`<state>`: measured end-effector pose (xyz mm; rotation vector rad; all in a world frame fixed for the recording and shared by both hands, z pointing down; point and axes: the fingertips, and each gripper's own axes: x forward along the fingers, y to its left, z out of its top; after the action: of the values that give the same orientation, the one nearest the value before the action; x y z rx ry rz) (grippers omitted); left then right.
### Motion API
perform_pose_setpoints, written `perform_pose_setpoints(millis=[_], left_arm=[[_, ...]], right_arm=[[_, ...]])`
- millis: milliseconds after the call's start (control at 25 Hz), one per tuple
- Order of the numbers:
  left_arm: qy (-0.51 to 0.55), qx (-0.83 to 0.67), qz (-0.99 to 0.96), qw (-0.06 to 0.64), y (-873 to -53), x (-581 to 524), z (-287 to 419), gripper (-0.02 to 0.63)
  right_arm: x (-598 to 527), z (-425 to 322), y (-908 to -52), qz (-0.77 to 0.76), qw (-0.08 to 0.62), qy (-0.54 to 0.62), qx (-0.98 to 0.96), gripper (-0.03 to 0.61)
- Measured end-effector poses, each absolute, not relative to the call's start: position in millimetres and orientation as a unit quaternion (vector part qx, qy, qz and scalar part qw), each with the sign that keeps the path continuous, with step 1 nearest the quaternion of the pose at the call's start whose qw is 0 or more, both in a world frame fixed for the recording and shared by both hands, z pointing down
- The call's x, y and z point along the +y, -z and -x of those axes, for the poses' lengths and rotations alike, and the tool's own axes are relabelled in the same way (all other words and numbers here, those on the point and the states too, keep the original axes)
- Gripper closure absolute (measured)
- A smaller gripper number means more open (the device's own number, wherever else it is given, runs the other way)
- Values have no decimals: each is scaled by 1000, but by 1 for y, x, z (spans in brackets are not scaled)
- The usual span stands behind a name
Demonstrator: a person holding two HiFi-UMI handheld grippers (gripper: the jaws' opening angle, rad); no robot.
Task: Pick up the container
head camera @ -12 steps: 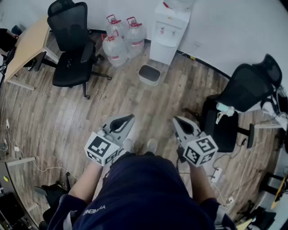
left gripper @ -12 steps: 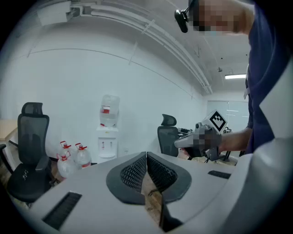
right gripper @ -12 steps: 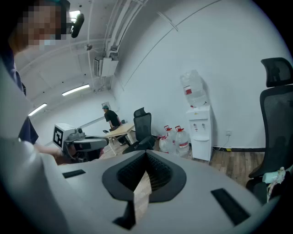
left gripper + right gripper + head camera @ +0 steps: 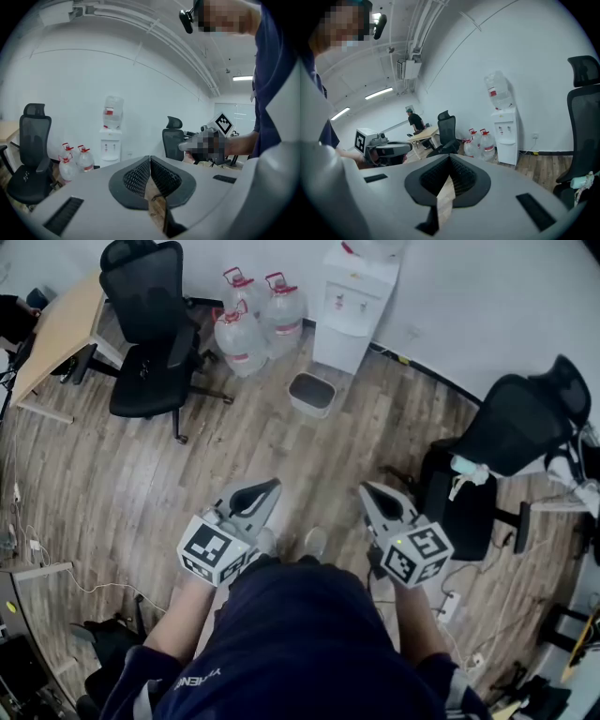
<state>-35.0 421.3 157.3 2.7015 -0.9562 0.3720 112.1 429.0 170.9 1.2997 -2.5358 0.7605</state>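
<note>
The person stands on the wooden floor [image 4: 122,493] with a gripper in each hand, both held low in front of the body. The left gripper [image 4: 268,487] has its jaws pressed together with nothing between them. The right gripper [image 4: 369,490] is the same, closed and empty (each gripper's own view shows the ribbed inner faces meeting at the tip).

The container [image 4: 311,395], a small grey bin with a dark inside, sits on the floor farther off, well apart from both grippers. Just beyond it to the right, a white water dispenser [image 4: 354,306] stands against the wall [image 4: 487,296]. To the container's far left is a cluster of water bottles [image 4: 251,322] with red caps. A black office chair [image 4: 150,334] and a desk [image 4: 58,329] are at the far left, and another black chair [image 4: 514,427] is at the right.
</note>
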Motion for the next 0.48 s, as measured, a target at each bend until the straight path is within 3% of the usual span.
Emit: perform_pose_setpoints(millis=[480], left_arm=[[-134, -320, -930, 123, -161, 421, -11, 584]], right_arm=[[427, -158, -173, -452, 66, -273, -847, 563]])
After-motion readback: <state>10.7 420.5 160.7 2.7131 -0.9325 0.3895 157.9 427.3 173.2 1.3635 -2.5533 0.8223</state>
